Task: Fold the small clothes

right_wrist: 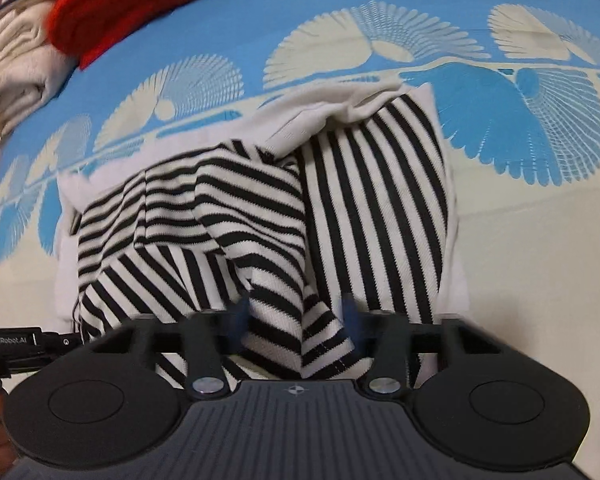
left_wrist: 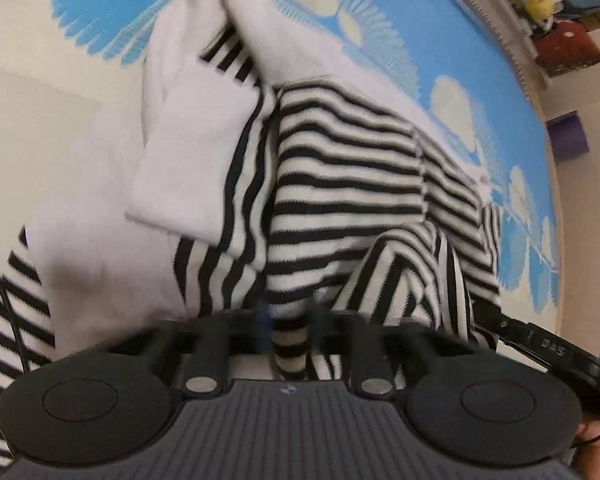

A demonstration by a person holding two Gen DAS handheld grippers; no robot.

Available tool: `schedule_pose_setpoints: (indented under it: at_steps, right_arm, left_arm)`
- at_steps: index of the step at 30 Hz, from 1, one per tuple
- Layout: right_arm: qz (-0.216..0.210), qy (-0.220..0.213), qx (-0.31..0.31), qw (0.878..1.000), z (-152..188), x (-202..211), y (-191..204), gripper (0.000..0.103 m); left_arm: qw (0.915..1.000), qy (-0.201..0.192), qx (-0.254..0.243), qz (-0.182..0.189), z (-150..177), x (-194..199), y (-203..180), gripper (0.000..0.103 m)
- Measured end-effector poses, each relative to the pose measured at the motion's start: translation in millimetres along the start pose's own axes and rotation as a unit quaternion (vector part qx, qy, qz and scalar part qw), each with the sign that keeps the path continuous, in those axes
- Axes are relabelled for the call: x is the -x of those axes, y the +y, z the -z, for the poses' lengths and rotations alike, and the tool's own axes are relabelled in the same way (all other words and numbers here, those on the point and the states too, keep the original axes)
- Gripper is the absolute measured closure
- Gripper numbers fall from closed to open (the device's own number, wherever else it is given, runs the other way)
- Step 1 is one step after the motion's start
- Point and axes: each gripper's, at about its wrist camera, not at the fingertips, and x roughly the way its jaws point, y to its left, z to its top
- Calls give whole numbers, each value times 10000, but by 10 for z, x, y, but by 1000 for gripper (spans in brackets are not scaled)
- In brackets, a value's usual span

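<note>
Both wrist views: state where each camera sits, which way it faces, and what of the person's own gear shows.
Left wrist: sits on the left gripper, facing steeply down along its fingers at the striped garment pinched between them; the right gripper's black body shows at lower right.
Right wrist: sits on the right gripper, facing steeply down at the same garment, fabric between its fingers; red cloth behind.
Shared: the garment and blue patterned sheet.

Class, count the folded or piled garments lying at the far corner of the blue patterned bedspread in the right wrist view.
2: a red knitted garment at top left, and a cream folded cloth beside it, partly under it. More may lie beyond the frame.
</note>
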Motion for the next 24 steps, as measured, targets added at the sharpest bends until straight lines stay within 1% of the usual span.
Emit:
schedule_pose_setpoints:
  at_steps: [1, 2, 3, 4, 5, 6, 7, 8, 9, 10, 11, 12, 13, 14, 15, 16, 17, 18, 19, 21, 22, 24]
  right_arm:
    - [-237, -169, -288, 9992, -30, 68, -56, 102]
    - [-531, -493, -690, 9950, -65, 178, -129, 102]
    - [-902, -888, -1122, 9856, -99, 310, -221, 102]
    - [-1371, -1344, -1575, 9687, -121, 468, -330, 102]
    - [-1738, -1695, -1912, 9511, -121, 591, -421, 102]
    - [-2087, -2033, -2233, 9302, -107, 702, -508, 102]
    - [-2344, -2228, -2470, 9135, -91, 777, -578, 102]
    - [-2478, -2226, -2596, 9065, -79, 792, -623, 102]
    - [-2558, -2048, -2675, 9061, -72, 752, -658, 102]
    - [-2465, -1635, -2707, 9161, -68, 657, -681, 102]
    - [-2074, -1003, -2604, 9376, -56, 515, -691, 102]
    - [-1434, -287, -2354, 9608, -14, 332, -674, 101]
    - [-830, 228, -2127, 9733, 52, 182, -663, 96]
    - [-328, 504, -2000, 9780, 126, 79, -668, 93]
    - [-77, 535, -1940, 9795, 172, 45, -673, 81]
    - [-23, 467, -1882, 9810, 178, 61, -648, 72]
    - [-77, 333, -1845, 9822, 158, 108, -618, 71]
    - [-183, 111, -1821, 9831, 128, 181, -582, 70]
    - [-256, -44, -1784, 9836, 122, 226, -548, 60]
    - [-312, -179, -1632, 9859, 101, 266, -478, 49]
    - [-279, -175, -1564, 9871, 103, 255, -444, 49]
    - [-140, -30, -1496, 9886, 127, 177, -379, 49]
  left_arm:
    - [9996, -290, -30, 12, -21, 108, -14, 102]
    - [9973, -707, -140, 134, -65, 253, -57, 102]
    - [9924, -1156, -387, 195, -101, 420, -134, 102]
    - [9857, -1551, -622, 216, -127, 585, -212, 102]
    - [9770, -1950, -822, 248, -129, 753, -277, 102]
    - [9684, -2293, -930, 320, -124, 904, -297, 102]
    - [9605, -2568, -976, 440, -127, 1033, -286, 102]
    - [9575, -2665, -974, 527, -146, 1070, -298, 102]
    - [9579, -2643, -945, 608, -155, 1093, -255, 102]
    - [9629, -2469, -912, 587, -166, 1046, -209, 102]
    - [9711, -2172, -880, 460, -168, 992, -133, 102]
    - [9836, -1575, -853, 201, -177, 783, -58, 102]
    - [9932, -819, -823, -68, -150, 566, 68, 102]
    - [9965, -192, -748, -318, -105, 386, 201, 101]
    - [9970, 147, -548, -536, -76, 265, 326, 96]
    - [9980, 142, -268, -552, -63, 229, 422, 92]
    - [9991, 55, -49, -421, -75, 268, 484, 90]
    - [9996, -54, 82, -271, -98, 324, 507, 88]
    - [9995, -207, 155, -162, -117, 400, 520, 83]
    - [9984, -518, 213, -15, -137, 514, 500, 61]
    - [9980, -599, 218, -1, -143, 531, 472, 59]
    - [9975, -637, 303, -45, -146, 517, 495, 59]
